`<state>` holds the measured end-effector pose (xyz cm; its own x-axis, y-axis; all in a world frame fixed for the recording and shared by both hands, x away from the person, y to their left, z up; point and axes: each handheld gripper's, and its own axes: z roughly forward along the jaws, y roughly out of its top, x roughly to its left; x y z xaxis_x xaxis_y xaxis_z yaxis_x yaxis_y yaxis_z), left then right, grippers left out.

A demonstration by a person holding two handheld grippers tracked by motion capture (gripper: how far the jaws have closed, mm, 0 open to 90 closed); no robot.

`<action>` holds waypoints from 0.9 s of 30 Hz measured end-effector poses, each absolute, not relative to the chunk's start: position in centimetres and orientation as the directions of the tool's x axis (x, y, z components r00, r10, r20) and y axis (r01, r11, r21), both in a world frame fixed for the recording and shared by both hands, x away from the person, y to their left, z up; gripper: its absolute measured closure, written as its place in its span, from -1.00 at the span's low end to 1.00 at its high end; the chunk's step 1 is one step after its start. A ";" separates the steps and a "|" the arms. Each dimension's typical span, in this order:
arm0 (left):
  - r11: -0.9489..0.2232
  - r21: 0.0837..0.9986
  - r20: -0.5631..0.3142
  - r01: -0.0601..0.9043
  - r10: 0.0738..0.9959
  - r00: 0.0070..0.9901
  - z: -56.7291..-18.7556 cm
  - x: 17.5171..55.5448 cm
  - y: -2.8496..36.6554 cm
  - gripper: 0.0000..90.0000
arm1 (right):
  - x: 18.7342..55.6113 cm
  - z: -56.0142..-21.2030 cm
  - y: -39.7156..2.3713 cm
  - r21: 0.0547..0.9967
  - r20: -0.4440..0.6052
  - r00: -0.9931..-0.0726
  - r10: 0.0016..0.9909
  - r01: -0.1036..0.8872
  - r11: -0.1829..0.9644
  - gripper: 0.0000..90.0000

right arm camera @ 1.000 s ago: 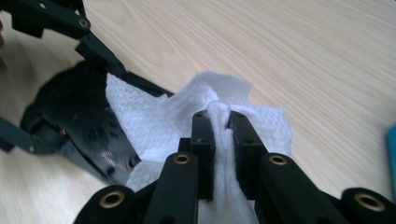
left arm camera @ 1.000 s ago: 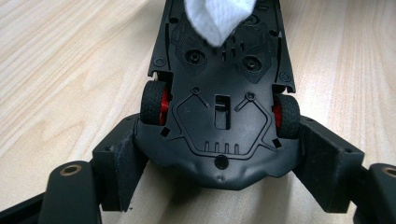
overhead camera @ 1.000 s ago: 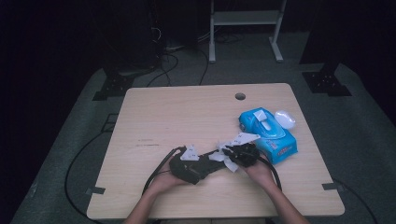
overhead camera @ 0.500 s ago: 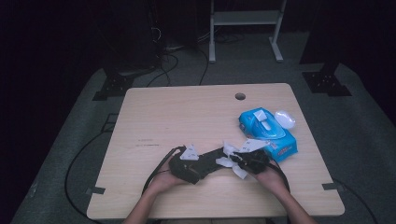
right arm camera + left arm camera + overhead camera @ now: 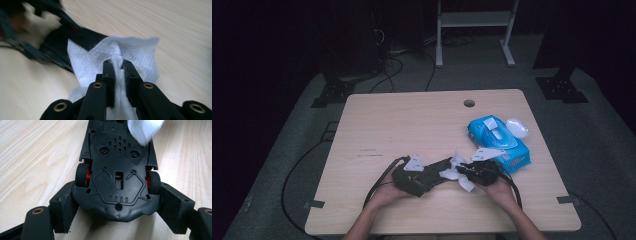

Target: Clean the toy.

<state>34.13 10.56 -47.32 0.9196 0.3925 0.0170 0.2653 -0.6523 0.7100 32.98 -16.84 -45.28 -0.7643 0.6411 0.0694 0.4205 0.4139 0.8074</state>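
A black toy car (image 5: 117, 167), turned underside up near the table's (image 5: 412, 120) front edge, is clamped at one end between the left gripper's (image 5: 117, 207) jaws. A white wipe (image 5: 125, 62), pinched tight by the right gripper (image 5: 117, 65), appears to touch the car's far end.

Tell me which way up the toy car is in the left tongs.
Upside down: the toy car shows its black underside, wheels facing the camera, clamped by the left tongs.
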 end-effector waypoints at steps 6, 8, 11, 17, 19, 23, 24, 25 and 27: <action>-0.640 0.721 0.006 0.266 0.389 0.921 -47.2 34.0 10.7 -0.47 | 32.9 -45.4 -17.1 0.794 0.033 -0.755 0.655 0.417 0.442 0.81; -0.644 0.719 0.004 0.263 0.383 0.924 -47.3 33.9 10.6 -0.47 | 32.8 -45.6 -17.7 0.794 0.064 -0.750 0.659 0.438 0.421 0.81; -0.642 0.721 0.008 0.260 0.383 0.924 -47.5 34.0 10.6 -0.47 | 32.7 -45.5 -17.2 0.805 0.083 -0.756 0.650 0.435 0.404 0.81; -0.639 0.722 0.001 0.265 0.384 0.923 -47.4 33.9 10.6 -0.47 | 32.7 -45.6 -15.7 0.806 0.066 -0.793 0.605 0.401 0.437 0.81; -0.636 0.727 0.007 0.258 0.383 0.924 -47.4 33.9 10.6 -0.47 | 32.7 -45.5 -16.3 0.802 0.044 -0.775 0.631 0.403 0.440 0.81; -0.640 0.727 0.013 0.250 0.377 0.926 -47.3 33.8 10.6 -0.47 | 32.6 -45.5 -16.7 0.803 0.064 -0.772 0.632 0.417 0.427 0.81; -0.640 0.728 0.014 0.248 0.375 0.927 -47.3 33.8 10.6 -0.47 | 32.5 -45.6 -16.5 0.807 0.075 -0.784 0.616 0.411 0.425 0.81; -0.640 0.728 0.015 0.247 0.375 0.927 -47.3 33.8 10.6 -0.47 | 32.4 -45.5 -16.2 0.806 0.082 -0.793 0.603 0.408 0.428 0.81; -0.640 0.727 0.017 0.247 0.377 0.926 -47.3 33.8 10.7 -0.47 | 32.3 -45.5 -15.7 0.805 0.054 -0.798 0.601 0.391 0.447 0.81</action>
<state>33.83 10.68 -47.30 0.9262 0.3767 0.0170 0.2471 -0.6404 0.7272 32.32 -15.71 -45.49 -0.7976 0.6007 0.0544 0.3913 0.4467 0.8045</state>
